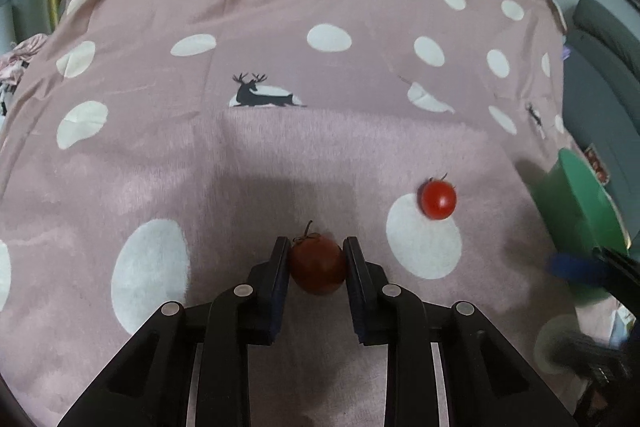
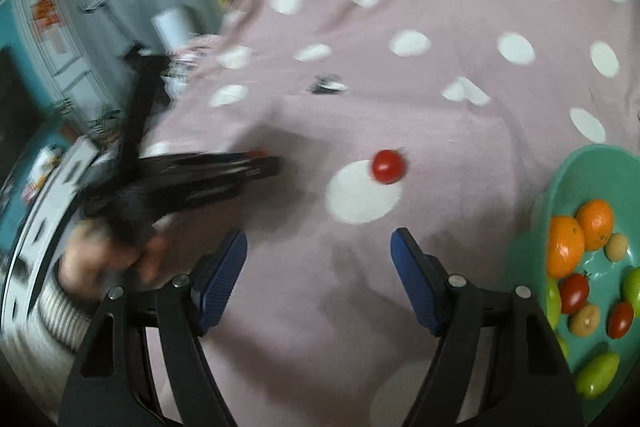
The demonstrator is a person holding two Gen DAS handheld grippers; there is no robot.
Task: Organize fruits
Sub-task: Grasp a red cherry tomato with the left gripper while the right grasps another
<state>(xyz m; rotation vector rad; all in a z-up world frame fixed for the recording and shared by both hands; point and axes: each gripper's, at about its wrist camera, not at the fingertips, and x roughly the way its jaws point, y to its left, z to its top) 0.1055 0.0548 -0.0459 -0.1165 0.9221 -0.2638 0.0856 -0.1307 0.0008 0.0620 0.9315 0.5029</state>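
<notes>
Tomatoes lie on the pink spotted cloth [image 1: 280, 155]; the dark tomato [image 1: 318, 265], low centre, is clenched between the left gripper [image 1: 317, 259] pads; the bright tomato [image 2: 387, 167] sits mid-frame beyond the right gripper [image 2: 319, 255] — jaws apart, nothing between them; the green bowl [image 2: 580, 167] of fruit sits at right.

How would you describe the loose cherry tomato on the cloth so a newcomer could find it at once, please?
Start from the pink cloth with white dots. Left of the green plastic bowl, the small bright red cherry tomato sits on the edge of a large white dot. Unlike the darker red tomato, no gripper holds it.
</notes>
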